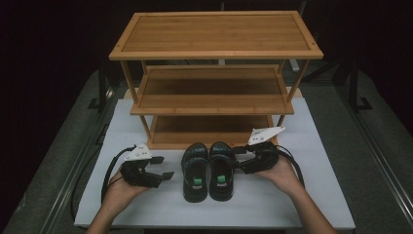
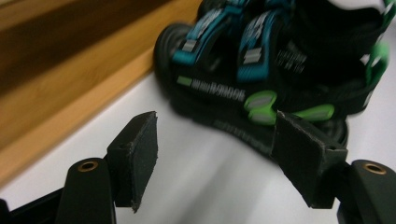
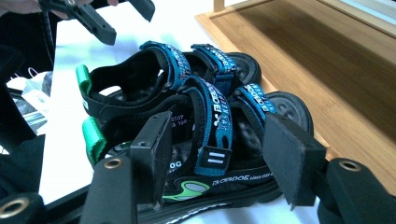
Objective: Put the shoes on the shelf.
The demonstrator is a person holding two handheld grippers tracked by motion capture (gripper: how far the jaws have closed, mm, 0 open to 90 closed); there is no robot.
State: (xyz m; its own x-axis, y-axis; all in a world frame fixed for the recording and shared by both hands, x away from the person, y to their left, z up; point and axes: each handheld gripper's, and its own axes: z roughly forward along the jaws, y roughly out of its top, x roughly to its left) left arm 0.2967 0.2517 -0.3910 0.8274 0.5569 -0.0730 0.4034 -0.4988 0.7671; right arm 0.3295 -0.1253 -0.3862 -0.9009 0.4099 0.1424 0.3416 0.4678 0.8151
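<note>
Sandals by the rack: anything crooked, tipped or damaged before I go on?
Nothing stands out. Both sandals stand upright, side by side, toes toward the wooden rack, straps fastened. The right tool has its jaws astride the nearer sandal; whether they press on it is not clear. The left tool is open, beside the pair.

A white table carried a three-tier bamboo rack at twelve o'clock and a pair of black sandals just before it, at center.
</note>
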